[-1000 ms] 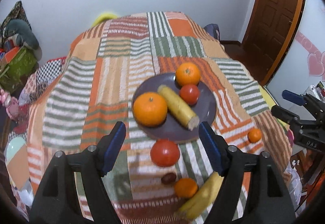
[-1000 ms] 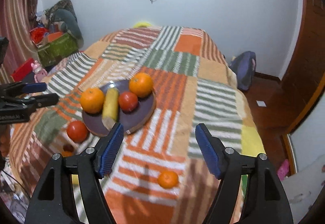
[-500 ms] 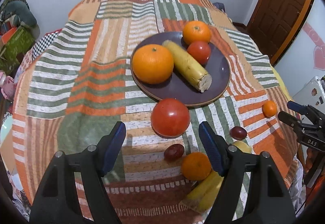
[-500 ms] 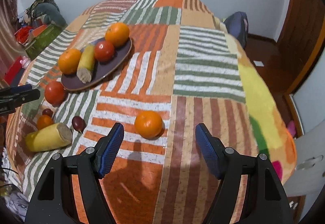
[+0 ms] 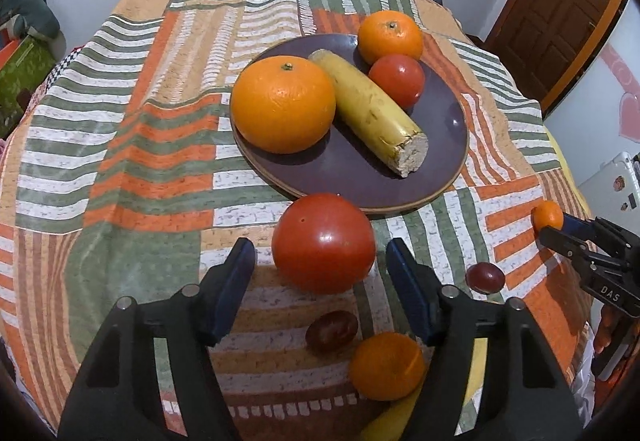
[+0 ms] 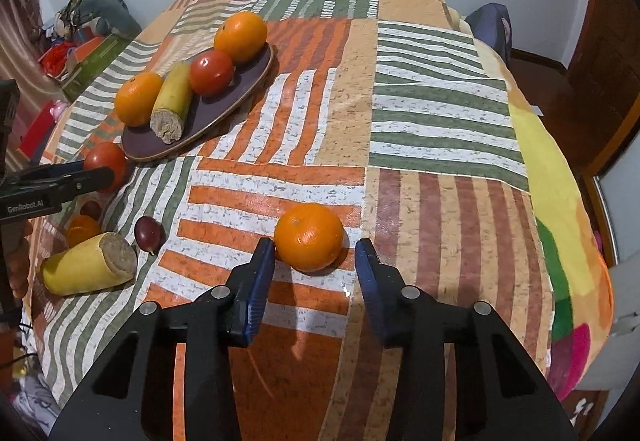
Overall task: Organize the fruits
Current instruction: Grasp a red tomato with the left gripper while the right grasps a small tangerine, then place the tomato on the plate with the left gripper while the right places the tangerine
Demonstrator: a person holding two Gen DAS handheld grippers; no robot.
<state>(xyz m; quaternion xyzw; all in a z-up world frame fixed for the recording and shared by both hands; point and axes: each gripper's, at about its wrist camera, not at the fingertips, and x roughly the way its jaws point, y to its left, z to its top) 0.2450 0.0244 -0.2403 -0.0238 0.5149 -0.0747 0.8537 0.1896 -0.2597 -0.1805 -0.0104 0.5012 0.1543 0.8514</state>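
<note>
A bed covered by a striped patchwork blanket carries scattered fruit and a dark purple plate. On the plate sit two oranges, a small tomato and a cut piece of banana. The left gripper hangs low over the blanket with its fingers spread wide, one on each side of a large red tomato that lies just in front of the plate's near rim; neither finger appears to touch it. The right gripper has its fingers spread around a small orange lying alone on the blanket, well apart from the plate, the left finger very near or touching the peel. Near the left gripper lie two dark plums, another small orange and a second banana piece. The tomato looks smooth, glossy and soft-skinned, so it likely slips and bruises easily; a gentle squeeze across its widest middle seems best. The orange looks firmer, with dimpled peel that should hold well, gripped across its middle. Both are round and may roll on the soft blanket.
</note>
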